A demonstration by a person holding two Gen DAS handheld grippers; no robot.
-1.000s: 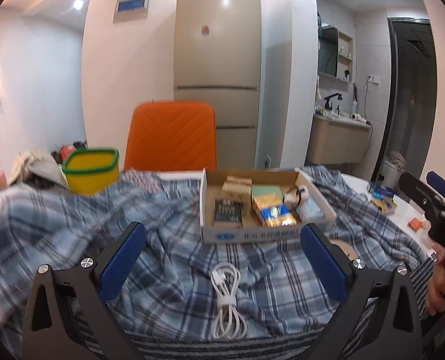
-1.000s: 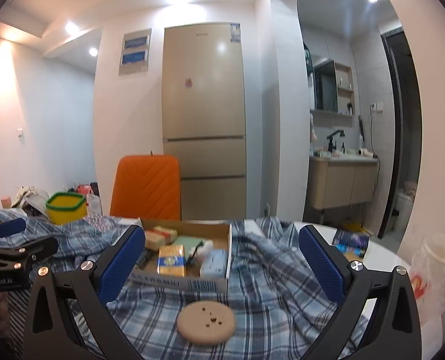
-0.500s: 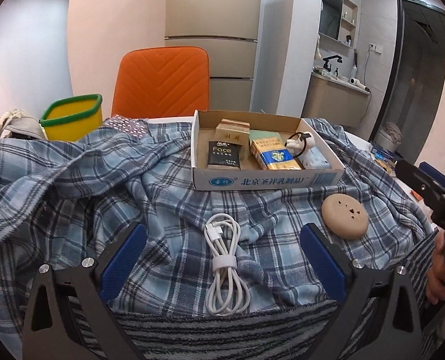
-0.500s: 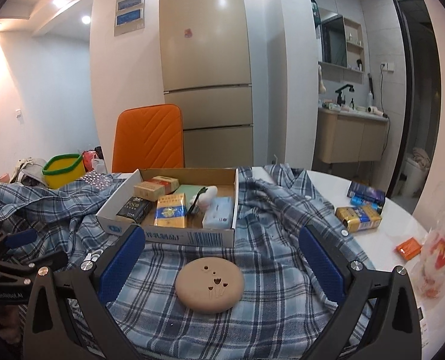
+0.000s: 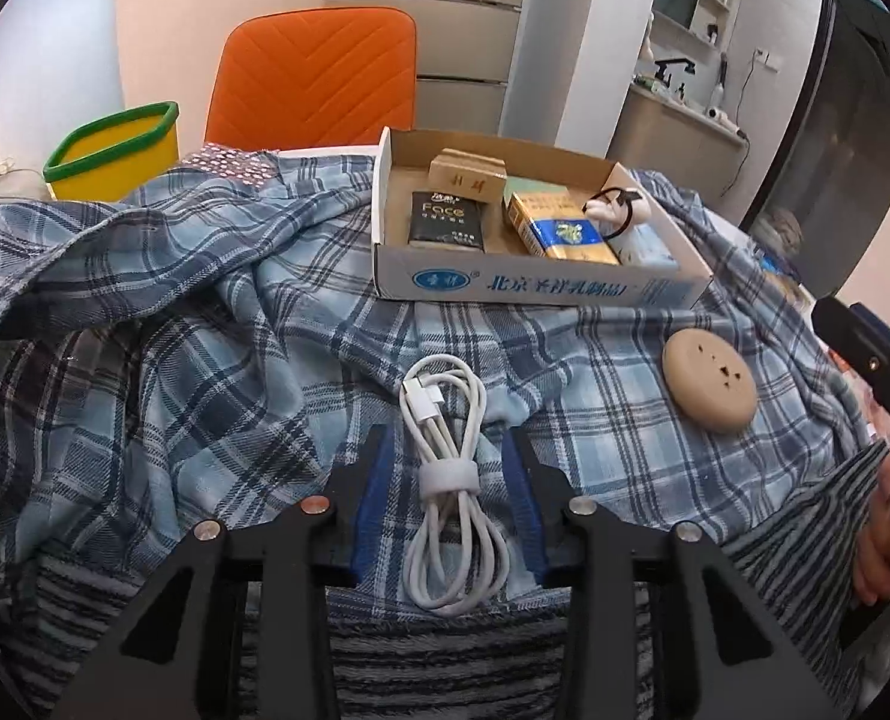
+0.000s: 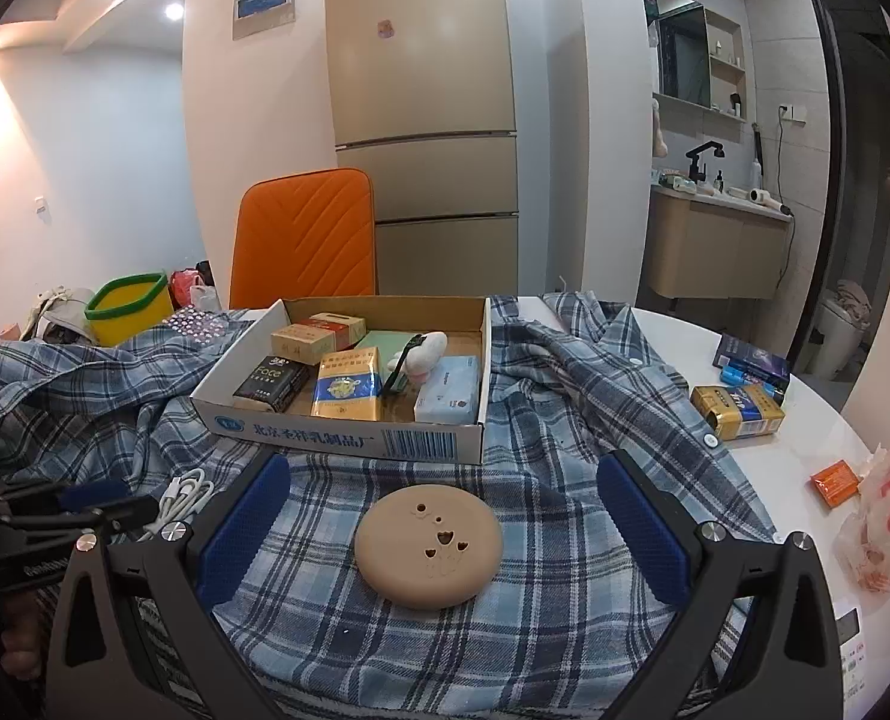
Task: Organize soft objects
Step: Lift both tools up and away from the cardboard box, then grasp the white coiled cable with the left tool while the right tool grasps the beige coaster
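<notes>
A blue plaid shirt (image 5: 217,324) is spread over the table, also in the right wrist view (image 6: 565,396). A coiled white cable (image 5: 448,474) lies on it. My left gripper (image 5: 448,468) straddles the cable's strap, its fingers half closed and a little apart from the cable on each side. A tan round disc (image 6: 427,543) lies on the shirt between the wide-open fingers of my right gripper (image 6: 439,498); it also shows in the left wrist view (image 5: 707,387). A cardboard box (image 6: 349,432) of small packets sits on the shirt behind both.
A yellow bin with a green rim (image 5: 115,156) and an orange chair (image 5: 316,78) stand behind the table. At the right are a gold packet (image 6: 739,411), a blue box (image 6: 751,363), an orange packet (image 6: 835,483) and a plastic bag (image 6: 883,534).
My left gripper came down over the cable and its fingers narrowed from wide open to close on either side of it. My right gripper tilted down a little toward the disc.
</notes>
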